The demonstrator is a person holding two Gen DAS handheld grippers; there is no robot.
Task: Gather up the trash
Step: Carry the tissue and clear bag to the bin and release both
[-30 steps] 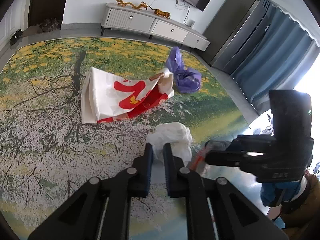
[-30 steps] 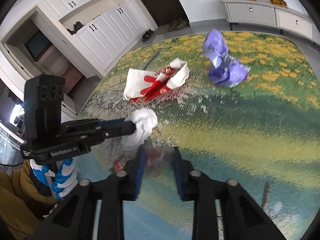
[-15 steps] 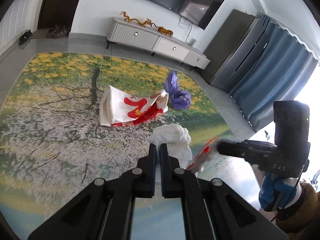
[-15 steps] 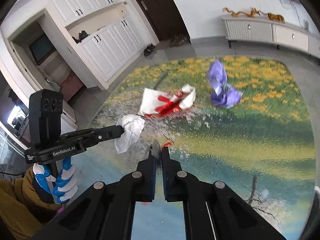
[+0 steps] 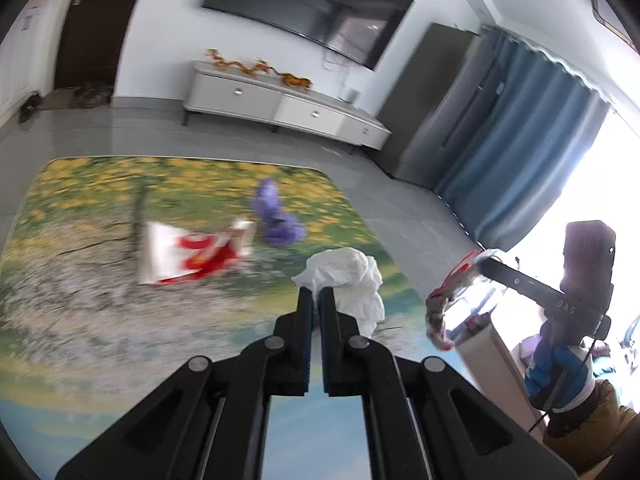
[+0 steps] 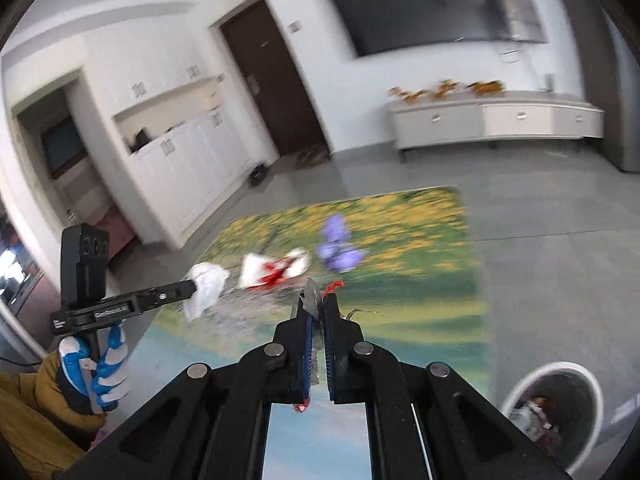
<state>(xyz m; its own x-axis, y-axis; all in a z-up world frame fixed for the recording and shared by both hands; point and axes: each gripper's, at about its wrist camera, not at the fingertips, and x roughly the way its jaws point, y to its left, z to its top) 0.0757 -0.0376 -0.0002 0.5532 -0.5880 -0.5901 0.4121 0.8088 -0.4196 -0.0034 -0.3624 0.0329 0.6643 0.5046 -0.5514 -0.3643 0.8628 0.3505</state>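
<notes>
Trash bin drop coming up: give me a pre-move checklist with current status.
1. Left gripper shut on white tissue: ok.
2. Right gripper shut on clear wrapper: ok.
3. Both pieces lifted off the rug: ok.
4. Trash bin in view, mouth open: ok.
5. Room left in the bin: cannot tell.
6. Rug cleared: not ok, red-and-white bag and purple bag remain.

A wall television (image 5: 308,12) hangs above a white cabinet (image 5: 280,102).

"DAS" is printed in pale letters on the right gripper (image 5: 476,258); "GenRobot.AI" runs along the left gripper (image 6: 192,286).
</notes>
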